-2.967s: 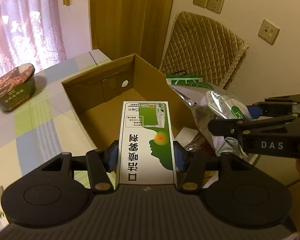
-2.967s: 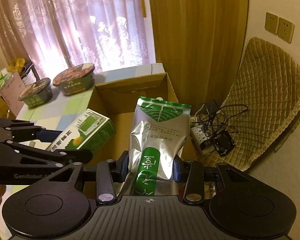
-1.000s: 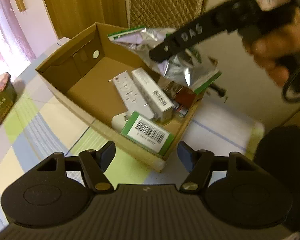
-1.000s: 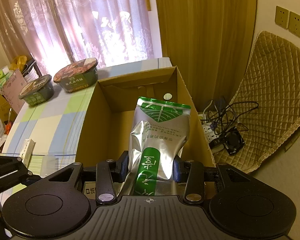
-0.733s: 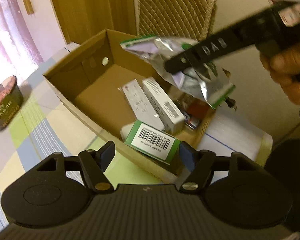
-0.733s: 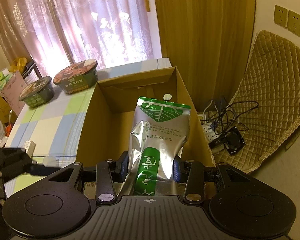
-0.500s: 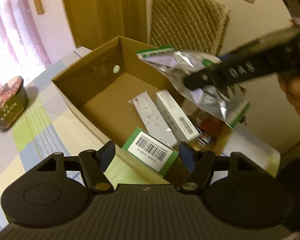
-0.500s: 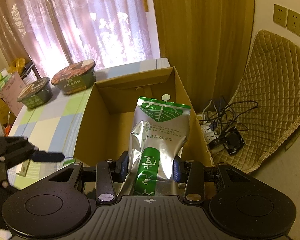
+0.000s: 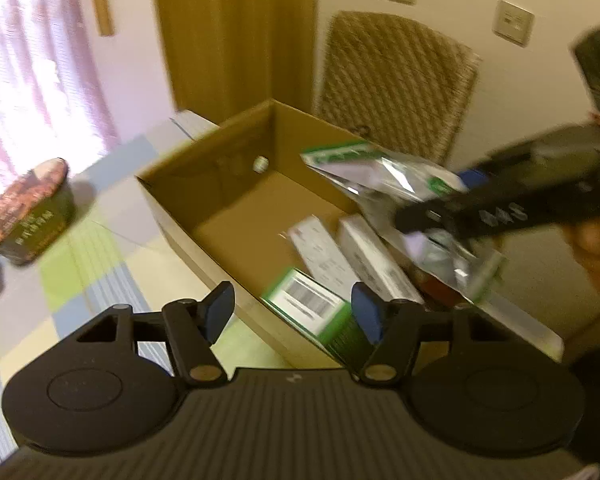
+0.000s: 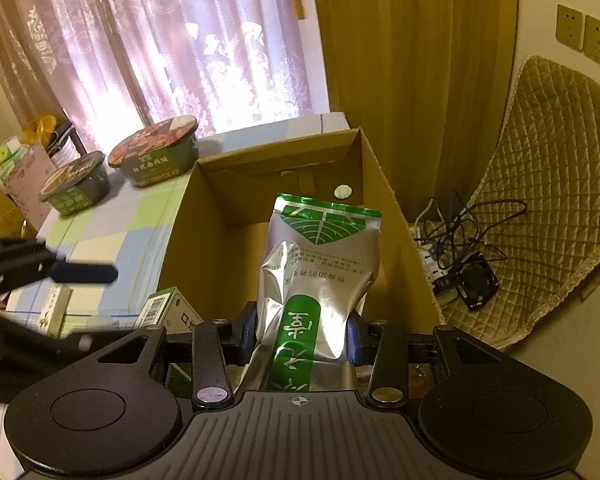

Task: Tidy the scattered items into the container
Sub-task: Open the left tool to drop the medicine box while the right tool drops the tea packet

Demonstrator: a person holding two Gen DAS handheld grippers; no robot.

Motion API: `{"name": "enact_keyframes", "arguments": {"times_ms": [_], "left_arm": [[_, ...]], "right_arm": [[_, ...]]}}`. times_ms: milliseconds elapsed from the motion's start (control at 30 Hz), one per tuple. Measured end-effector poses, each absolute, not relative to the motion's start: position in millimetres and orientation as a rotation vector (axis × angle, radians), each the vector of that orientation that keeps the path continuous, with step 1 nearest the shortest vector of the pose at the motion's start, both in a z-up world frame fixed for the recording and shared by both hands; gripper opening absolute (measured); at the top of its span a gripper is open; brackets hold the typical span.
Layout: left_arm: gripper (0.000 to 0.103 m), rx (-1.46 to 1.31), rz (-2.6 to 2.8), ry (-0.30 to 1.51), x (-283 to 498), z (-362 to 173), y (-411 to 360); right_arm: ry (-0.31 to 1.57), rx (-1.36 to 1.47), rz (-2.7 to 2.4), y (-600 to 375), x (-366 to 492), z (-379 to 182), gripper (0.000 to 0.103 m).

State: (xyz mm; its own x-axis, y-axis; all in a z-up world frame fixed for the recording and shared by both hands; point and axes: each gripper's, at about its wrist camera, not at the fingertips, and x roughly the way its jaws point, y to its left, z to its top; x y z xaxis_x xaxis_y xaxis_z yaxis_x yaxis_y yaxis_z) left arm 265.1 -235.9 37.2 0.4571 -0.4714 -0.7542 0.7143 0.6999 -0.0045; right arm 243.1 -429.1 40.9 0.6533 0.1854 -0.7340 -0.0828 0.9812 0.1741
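Change since earlier: green medicine box point(image 9: 312, 312) released, now leaning at the cardboard box's near wall
Left wrist view: left gripper point(image 9: 292, 312) spread wide, empty, low centre, outside the cardboard box point(image 9: 204, 196); bare floor upper middle
Right wrist view: right gripper point(image 10: 302, 334) clamps foil pouch point(image 10: 320, 264) by its lower end, over the open middle, likely for lowering; side walls close

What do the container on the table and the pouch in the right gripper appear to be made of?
The container looks like plain brown corrugated cardboard: matte, with folded flaps and a raw cut rim. The pouch, clamped in the right gripper, seems to be metallised foil or plastic film: shiny silver, creased, mirror-like highlights, printed green panels.
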Motion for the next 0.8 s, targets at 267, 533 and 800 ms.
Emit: {"name": "enact_keyframes", "arguments": {"times_ms": [267,533,800], "left_arm": [[0.061,0.439,-0.694,0.819,257.3,19.5,-238.1],[0.061,0.325,-0.578,0.777,284.4,22.0,-234.1],[0.061,0.334,-0.596,0.795,284.1,14.3,-236.6]], "right_arm": [[0.852,0.133,0.158,-425.7,244.4,39.5,0.044],[0.858,0.130,0.150,-427.8,246.6,36.3,0.044],[0.866,0.136,0.159,-425.0,250.2,32.8,0.044]]}}
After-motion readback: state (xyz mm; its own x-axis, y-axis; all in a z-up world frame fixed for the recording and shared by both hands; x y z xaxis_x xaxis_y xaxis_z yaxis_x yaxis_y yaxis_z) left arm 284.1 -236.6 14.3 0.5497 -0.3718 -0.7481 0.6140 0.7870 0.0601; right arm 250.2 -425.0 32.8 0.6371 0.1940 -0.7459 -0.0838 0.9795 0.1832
